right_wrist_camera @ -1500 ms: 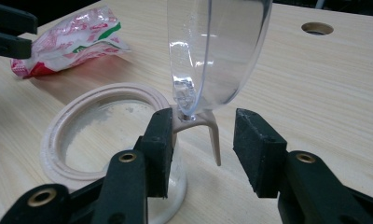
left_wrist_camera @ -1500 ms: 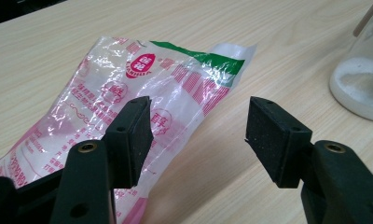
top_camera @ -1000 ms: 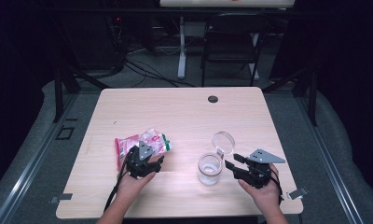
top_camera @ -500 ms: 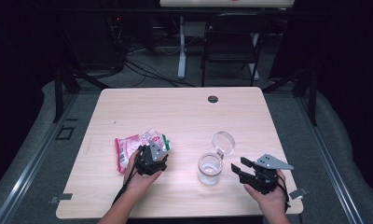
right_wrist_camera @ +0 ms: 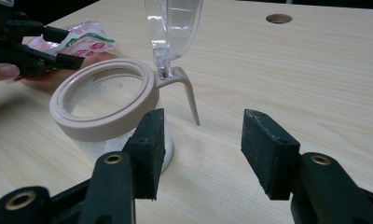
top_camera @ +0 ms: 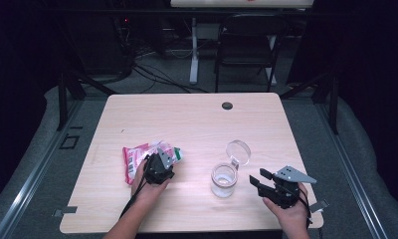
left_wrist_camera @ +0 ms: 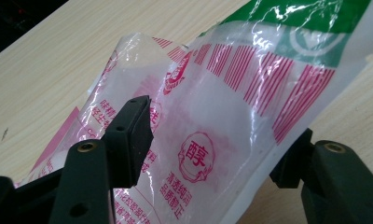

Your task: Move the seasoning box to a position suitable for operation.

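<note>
Lying on the left part of the table [top_camera: 197, 119], the plastic packet [top_camera: 137, 157] with pink and red print and a green band is sitting under the left gripper [top_camera: 159, 167]. In the left gripper view the packet [left_wrist_camera: 231, 121] is spreading between the two black jaws, crinkled and partly see-through, white contents showing inside. The jaws are standing fairly wide around it and have just been closing a little; the left pad is overlapping the film, the right pad is sitting at the packet's edge, and whether either is pressing on it cannot be told. The left hand [top_camera: 147, 191] is coming in from the bottom edge, cable trailing down along the forearm.

Standing right of the packet, near the table's middle front, is a clear jar [top_camera: 223, 179] with a beige ring at its mouth and a clear hinged lid [top_camera: 238, 149] tipping up and open behind it. In the right gripper view the jar [right_wrist_camera: 105, 100] is sitting just beyond the left jaw, the lid [right_wrist_camera: 170, 28] rising upright off the hinge, a beige tab hanging down beside it.

The right gripper [top_camera: 266, 181] is hovering just right of the jar, jaws wide with only bare table between them, having just been opening slightly. A grey three-cornered plate is riding on top. The right hand [top_camera: 289, 211] is gripping it near the table's front right edge. A dark round hole [top_camera: 227, 105] is showing at the table's far side.
</note>
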A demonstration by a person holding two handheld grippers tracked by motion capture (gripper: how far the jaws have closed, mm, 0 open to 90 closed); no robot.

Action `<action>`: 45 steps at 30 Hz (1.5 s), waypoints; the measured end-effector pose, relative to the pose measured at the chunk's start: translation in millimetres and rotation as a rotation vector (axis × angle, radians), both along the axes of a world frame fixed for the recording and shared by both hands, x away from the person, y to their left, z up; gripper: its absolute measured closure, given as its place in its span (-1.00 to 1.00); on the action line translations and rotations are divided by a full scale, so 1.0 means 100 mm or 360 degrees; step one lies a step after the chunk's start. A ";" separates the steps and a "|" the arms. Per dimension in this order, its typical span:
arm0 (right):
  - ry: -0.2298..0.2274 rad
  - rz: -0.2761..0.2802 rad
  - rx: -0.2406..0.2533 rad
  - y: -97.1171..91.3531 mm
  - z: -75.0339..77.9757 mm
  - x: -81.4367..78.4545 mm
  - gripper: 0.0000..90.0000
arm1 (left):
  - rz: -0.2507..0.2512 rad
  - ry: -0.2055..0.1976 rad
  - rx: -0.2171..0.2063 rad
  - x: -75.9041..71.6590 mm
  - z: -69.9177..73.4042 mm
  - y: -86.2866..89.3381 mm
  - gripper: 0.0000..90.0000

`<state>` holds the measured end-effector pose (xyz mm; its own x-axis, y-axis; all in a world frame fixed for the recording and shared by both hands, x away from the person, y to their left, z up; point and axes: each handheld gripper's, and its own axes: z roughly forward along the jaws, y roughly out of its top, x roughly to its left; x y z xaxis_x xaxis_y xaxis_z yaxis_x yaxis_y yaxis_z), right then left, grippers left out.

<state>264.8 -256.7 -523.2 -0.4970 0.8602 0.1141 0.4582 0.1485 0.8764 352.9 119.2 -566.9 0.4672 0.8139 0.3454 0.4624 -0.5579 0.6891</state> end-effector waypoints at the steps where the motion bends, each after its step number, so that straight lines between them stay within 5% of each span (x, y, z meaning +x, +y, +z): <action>1: 0.0000 0.0005 0.0004 0.00 0.00 0.00 0.09 | 0.0012 0.0000 -0.0007 0.00 0.00 0.00 -0.07; 5: 0.0005 0.0003 -0.0002 0.00 -0.01 0.00 0.09 | 0.0017 0.0038 -0.0038 0.02 0.00 0.03 0.06; 19: 0.0003 -0.0005 0.0005 0.00 -0.02 0.01 0.09 | -0.0022 0.0015 -0.0108 0.01 0.10 0.15 0.77; 30: 0.0000 -0.0007 0.0009 -0.01 -0.01 0.01 0.09 | 0.0004 0.0042 -0.0241 0.02 0.24 0.33 0.95; 45: -0.0010 -0.0001 0.0022 0.00 0.00 0.05 0.09 | 0.0090 -0.0032 -0.0357 -0.04 0.49 0.62 1.00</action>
